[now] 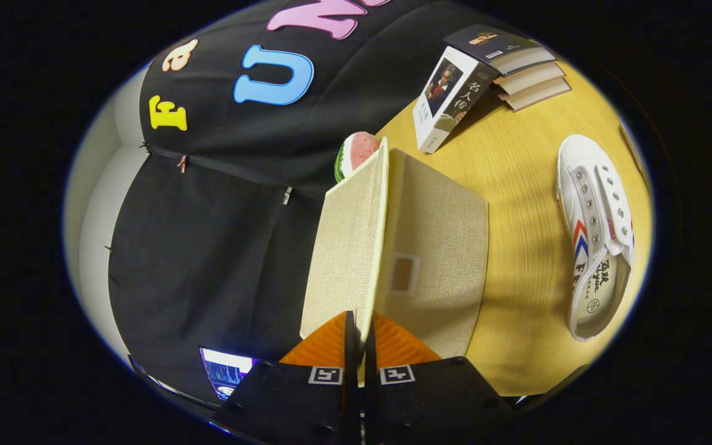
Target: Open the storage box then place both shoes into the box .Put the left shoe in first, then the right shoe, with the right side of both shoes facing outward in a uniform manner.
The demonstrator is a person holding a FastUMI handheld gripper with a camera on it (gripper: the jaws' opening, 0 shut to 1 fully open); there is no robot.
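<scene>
Tool [359,337] is closed to a narrow gap, both fingers pinching the edge of the box lid [347,247]. Lid is swung up, standing away from the box [439,247] on the worktop [517,185]. One shoe [597,235] lies on the worktop, well apart from the box. Books [517,68] are beyond it, a watermelon slice [356,151] behind the lid.
</scene>
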